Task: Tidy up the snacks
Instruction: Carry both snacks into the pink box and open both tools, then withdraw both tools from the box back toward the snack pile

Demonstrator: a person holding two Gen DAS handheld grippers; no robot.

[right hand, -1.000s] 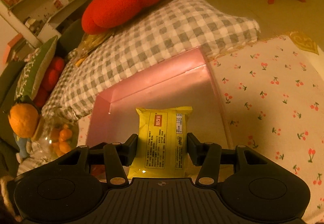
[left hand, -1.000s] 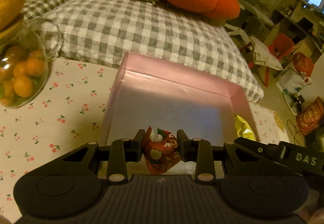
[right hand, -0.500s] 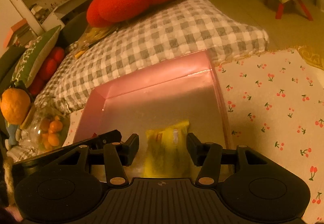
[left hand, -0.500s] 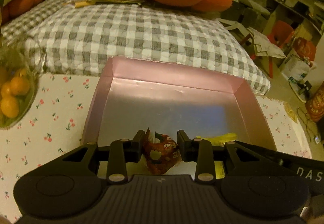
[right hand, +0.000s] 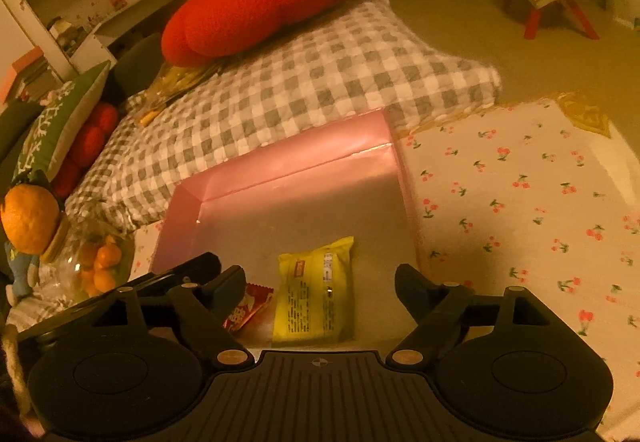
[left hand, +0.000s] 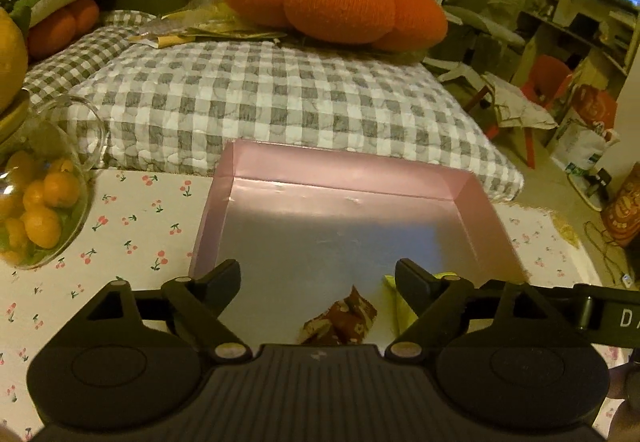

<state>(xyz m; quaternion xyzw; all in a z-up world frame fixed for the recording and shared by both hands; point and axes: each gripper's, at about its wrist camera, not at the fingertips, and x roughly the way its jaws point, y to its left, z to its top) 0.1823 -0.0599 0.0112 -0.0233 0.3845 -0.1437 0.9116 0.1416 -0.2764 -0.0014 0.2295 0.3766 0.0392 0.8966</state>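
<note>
Snacks [right hand: 313, 292] released, fingers [left hand: 218, 278] spread (both grippers)

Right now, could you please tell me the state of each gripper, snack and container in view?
left gripper: open, holding nothing.
right gripper: open, holding nothing.
red snack packet: lying loose in the tray.
yellow snack packet: lying flat in the tray.
pink tray: uncovered, holding both packets.
glass jar: holds small oranges.

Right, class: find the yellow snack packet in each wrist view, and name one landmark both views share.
Left wrist: yellow snack packet at lower right, mostly hidden behind the tool's finger.
Right wrist: lower centre, flat in the pink tray.
Shared landmark: the red snack wrapper beside it.
</note>
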